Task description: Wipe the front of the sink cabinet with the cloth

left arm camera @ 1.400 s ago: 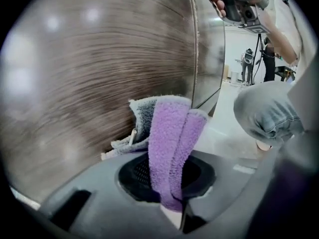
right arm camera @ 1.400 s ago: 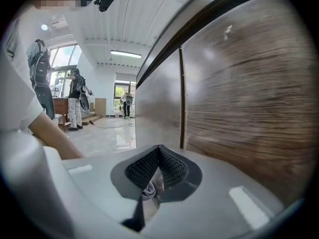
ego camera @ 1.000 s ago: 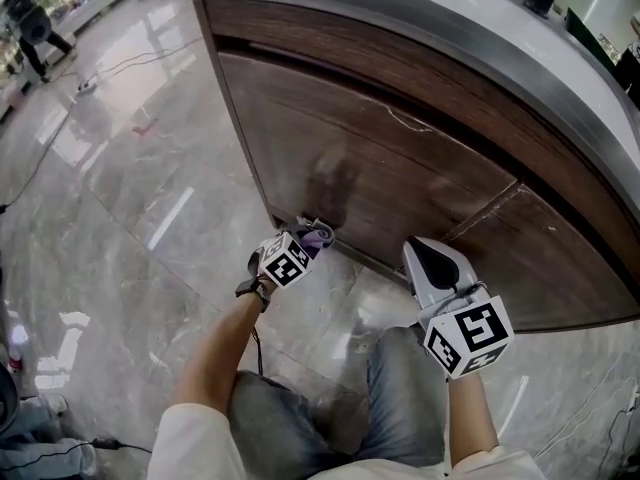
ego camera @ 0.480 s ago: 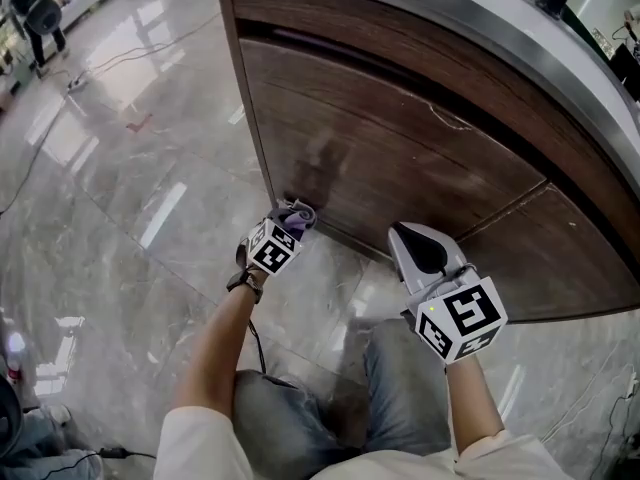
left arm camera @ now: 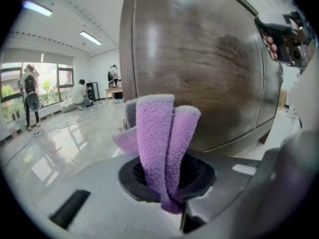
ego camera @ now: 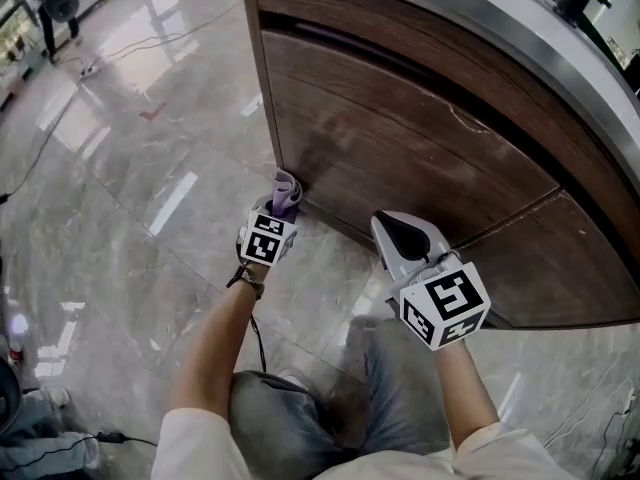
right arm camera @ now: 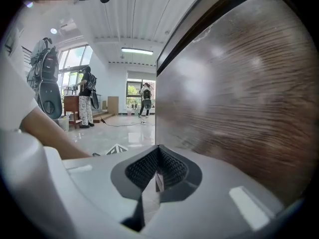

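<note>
Purple cloth (ego camera: 286,186) (folded, ends sticking up) sits clamped in the left tongs (ego camera: 279,208), at the lower left corner of the wooden cabinet front (ego camera: 400,148), just above the floor (ego camera: 140,178). The right tongs (ego camera: 404,240) are pressed together, empty.

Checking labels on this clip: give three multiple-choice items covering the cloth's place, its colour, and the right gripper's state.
1. Where is the cloth? A) in the right gripper B) in the left gripper, by the cabinet's lower corner C) hung on the cabinet's top edge
2. Cloth colour? A) purple B) yellow C) white
3. The right gripper's jaws are: A) shut on the cloth B) wide open C) shut, empty
Answers: B, it stands between the left jaws near the wood; A, its pile is purple; C, the jaws meet on nothing.
</note>
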The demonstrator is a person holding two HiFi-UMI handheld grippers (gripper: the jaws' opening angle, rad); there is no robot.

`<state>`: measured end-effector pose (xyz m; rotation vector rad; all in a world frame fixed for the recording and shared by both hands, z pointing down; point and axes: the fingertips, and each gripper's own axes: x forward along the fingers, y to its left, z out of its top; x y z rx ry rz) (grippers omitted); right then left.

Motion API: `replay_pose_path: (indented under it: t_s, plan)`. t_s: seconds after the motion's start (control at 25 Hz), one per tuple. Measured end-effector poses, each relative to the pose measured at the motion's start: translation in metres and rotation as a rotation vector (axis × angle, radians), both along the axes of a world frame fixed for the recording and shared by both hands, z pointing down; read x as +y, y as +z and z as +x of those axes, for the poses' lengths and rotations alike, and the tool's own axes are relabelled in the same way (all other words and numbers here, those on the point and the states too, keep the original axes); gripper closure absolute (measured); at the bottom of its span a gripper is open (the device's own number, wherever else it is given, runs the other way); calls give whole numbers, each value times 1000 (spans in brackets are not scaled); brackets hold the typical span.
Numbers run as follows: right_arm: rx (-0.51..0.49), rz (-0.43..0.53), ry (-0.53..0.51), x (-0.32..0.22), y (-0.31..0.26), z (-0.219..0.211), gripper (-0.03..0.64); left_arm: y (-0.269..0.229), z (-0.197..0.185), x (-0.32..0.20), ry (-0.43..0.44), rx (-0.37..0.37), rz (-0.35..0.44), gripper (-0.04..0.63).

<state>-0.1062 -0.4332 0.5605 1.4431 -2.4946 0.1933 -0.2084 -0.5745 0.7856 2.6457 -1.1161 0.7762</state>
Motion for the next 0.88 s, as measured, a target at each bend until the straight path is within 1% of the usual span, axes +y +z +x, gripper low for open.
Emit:
replay_pose_path:
  t_s: [0.12, 0.24, 0.32, 0.36, 0.44, 0.48, 0.52, 0.56, 0.68, 0.84, 0.88]
  plan:
    - [-2, 1, -41, -4, 0, -8, 611, -26, -12, 6, -42, 41, 51, 546]
    - [-11, 7, -72, -2, -6, -15, 611, -62, -17, 22, -49, 80, 124, 548]
    - [-19, 12, -69, 2, -15, -13, 611, -94, -18, 38, -54, 114, 172, 548]
    - [-18, 18, -63, 2, -21, -9, 611, -113, -18, 42, -76, 149, 190, 548]
    - [-12, 41, -61, 2, -36, -2, 611, -158, -23, 46, -147, 243, 224, 548]
    - [-14, 54, -70, 2, -44, 0, 611, -181, -26, 48, -175, 271, 250, 548]
    - [-19, 65, -87, 4, -51, 0, 611, -202, -30, 53, -192, 276, 283, 548]
    - [-21, 75, -109, 6, -59, -1, 611, -221, -33, 58, -199, 262, 317, 548]
    - [-9, 114, -165, 18, -84, -7, 611, -264, -39, 83, -207, 194, 397, 546]
    - [-37, 145, -222, 40, -110, -18, 611, -296, -50, 132, -226, 187, 448, 545]
    - [-47, 149, -234, 44, -116, -22, 611, -301, -54, 142, -231, 173, 459, 545]
